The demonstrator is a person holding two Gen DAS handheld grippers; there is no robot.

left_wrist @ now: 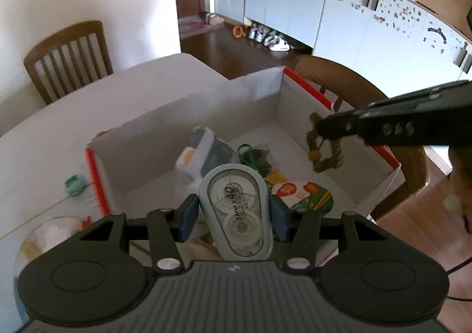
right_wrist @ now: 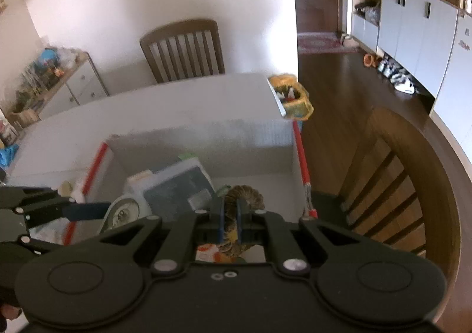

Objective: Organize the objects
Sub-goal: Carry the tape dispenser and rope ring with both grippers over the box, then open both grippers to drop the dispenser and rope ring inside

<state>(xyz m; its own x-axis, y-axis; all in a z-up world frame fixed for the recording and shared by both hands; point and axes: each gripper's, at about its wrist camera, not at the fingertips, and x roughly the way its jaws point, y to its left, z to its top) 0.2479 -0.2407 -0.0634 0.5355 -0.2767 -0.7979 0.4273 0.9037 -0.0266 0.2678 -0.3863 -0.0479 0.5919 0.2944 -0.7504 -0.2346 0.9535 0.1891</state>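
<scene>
My left gripper [left_wrist: 234, 209] is shut on a pale blue correction tape dispenser [left_wrist: 236, 215], held over the near edge of an open white cardboard box [left_wrist: 236, 103] with red trim. My right gripper [right_wrist: 231, 215] is shut on a brown scrunchie [right_wrist: 246, 194] and hangs over the box's right side; in the left wrist view it shows as a dark arm [left_wrist: 318, 129] with the scrunchie [left_wrist: 323, 153] dangling. Inside the box lie a white and grey plastic case [left_wrist: 203, 153], green cord [left_wrist: 250, 156] and a colourful packet [left_wrist: 303, 194].
The box stands on a white table [left_wrist: 88, 108]. A teal ring [left_wrist: 75, 184] and a roll of clear tape [left_wrist: 50, 237] lie on the table left of it. Wooden chairs [left_wrist: 69, 58] [right_wrist: 404, 185] stand around. A yellow container [right_wrist: 293, 100] sits at the table's far corner.
</scene>
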